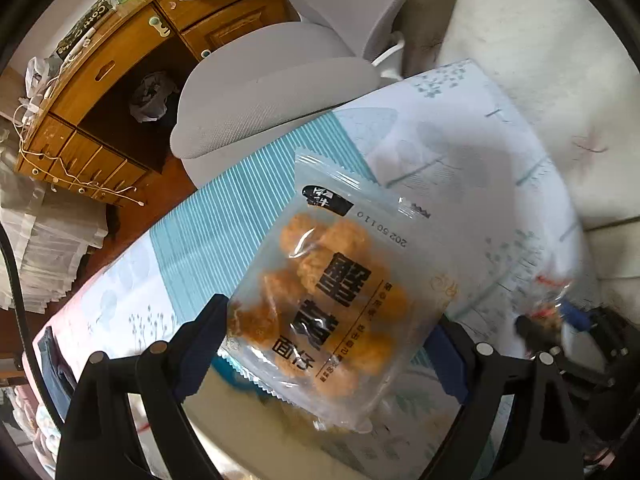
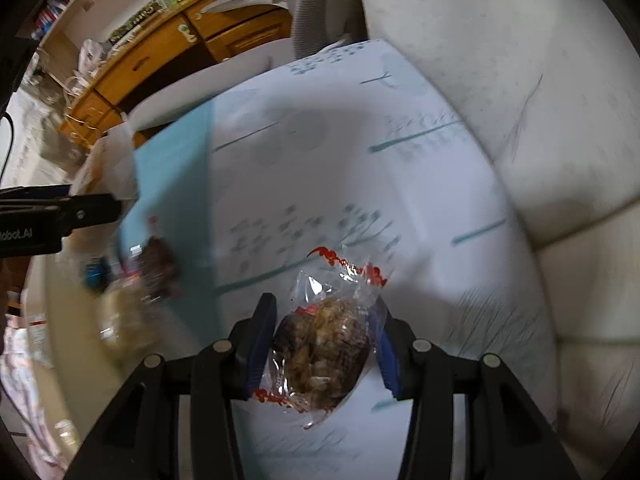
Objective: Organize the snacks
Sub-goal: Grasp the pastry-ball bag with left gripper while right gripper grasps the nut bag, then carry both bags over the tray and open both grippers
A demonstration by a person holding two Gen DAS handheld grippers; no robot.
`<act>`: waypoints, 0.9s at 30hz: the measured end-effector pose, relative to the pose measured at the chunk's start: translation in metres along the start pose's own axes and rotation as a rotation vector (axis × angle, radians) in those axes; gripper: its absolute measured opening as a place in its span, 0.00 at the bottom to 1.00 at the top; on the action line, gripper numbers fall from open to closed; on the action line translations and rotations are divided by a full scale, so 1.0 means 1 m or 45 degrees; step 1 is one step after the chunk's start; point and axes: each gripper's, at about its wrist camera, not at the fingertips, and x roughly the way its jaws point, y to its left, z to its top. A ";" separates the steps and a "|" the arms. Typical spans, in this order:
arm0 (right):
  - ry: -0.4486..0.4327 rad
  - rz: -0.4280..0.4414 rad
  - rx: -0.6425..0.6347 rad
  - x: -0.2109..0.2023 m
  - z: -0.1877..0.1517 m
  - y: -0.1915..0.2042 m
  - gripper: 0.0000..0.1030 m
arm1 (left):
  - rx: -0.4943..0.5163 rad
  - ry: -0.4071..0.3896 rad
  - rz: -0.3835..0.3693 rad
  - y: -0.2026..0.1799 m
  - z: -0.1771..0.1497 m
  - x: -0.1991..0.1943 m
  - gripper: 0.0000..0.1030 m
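Note:
My left gripper (image 1: 328, 344) is shut on a clear bag of orange fried snack balls (image 1: 332, 292) with black lettering, held above a pale blue and white patterned cloth (image 1: 440, 140). In the right wrist view my right gripper (image 2: 324, 344) is shut on a small clear packet with red trim holding a brown nutty cake (image 2: 324, 352). That same packet and the right gripper (image 1: 560, 320) show blurred at the right edge of the left view. The left gripper (image 2: 60, 216) appears at the left edge of the right view.
A blurred pile of other wrapped snacks (image 2: 136, 276) lies at the cloth's left edge. A grey chair (image 1: 272, 92) and a wooden desk (image 1: 112, 72) stand beyond. A cream cushioned surface (image 2: 520, 100) borders the cloth (image 2: 360, 160) on the right.

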 end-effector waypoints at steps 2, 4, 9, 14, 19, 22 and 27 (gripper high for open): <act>0.004 0.042 0.005 -0.009 -0.005 0.007 0.45 | -0.011 0.001 0.000 0.002 -0.007 -0.014 0.88; 0.002 0.081 -0.002 -0.021 -0.010 0.016 0.45 | -0.023 0.002 -0.004 0.005 -0.016 -0.027 0.88; -0.018 0.139 -0.043 -0.051 -0.018 0.040 0.45 | -0.086 0.002 -0.026 0.019 -0.046 -0.061 0.88; -0.034 0.176 -0.105 -0.078 -0.027 0.065 0.45 | -0.172 -0.032 -0.021 0.044 -0.083 -0.095 0.88; -0.045 0.210 -0.168 -0.101 -0.043 0.093 0.45 | -0.285 -0.049 -0.022 0.070 -0.131 -0.118 0.89; -0.057 0.231 -0.200 -0.112 -0.054 0.108 0.45 | -0.352 -0.047 -0.024 0.082 -0.163 -0.124 0.89; -0.067 0.261 -0.241 -0.128 -0.080 0.137 0.45 | -0.462 -0.014 -0.070 0.101 -0.217 -0.124 0.89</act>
